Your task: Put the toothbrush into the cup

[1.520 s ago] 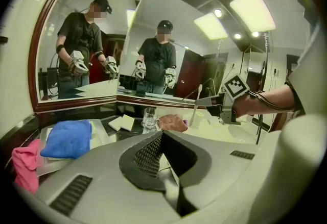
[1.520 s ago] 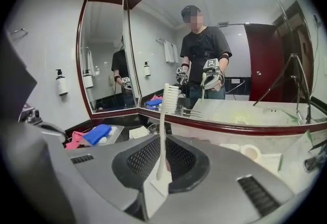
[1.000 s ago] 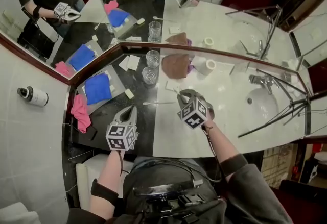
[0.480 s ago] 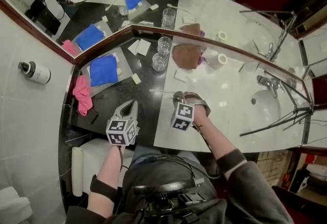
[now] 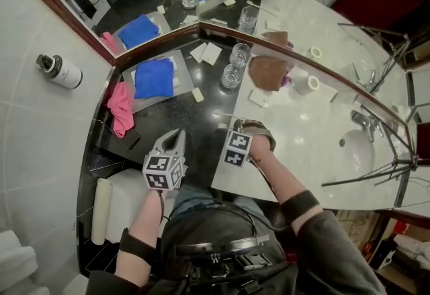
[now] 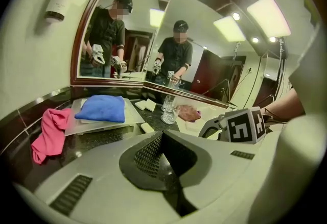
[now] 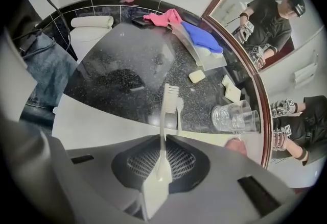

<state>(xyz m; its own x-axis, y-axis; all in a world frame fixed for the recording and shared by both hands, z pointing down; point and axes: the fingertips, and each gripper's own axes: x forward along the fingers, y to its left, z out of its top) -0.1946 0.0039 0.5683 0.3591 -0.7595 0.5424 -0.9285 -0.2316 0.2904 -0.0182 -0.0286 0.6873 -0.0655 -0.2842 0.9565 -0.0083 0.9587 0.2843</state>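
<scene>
My right gripper points steeply down over the seam between the black counter and the white counter. It is shut on a white toothbrush, whose bristle end sticks out past the fingertips toward the counter. A thin white stick lies on the black stone just beyond it. Two clear glass cups stand by the mirror, well apart from the gripper. My left gripper hovers at the counter's near edge, shut and holding nothing.
A blue towel lies on a metal tray. A pink cloth is at the left, a brown cloth and a tape roll on the white counter, the sink at the right. Small soap bars lie near the cups.
My right gripper has rolled and dropped closer to the counter, keeping the toothbrush. The left gripper has shifted a little and stays shut.
</scene>
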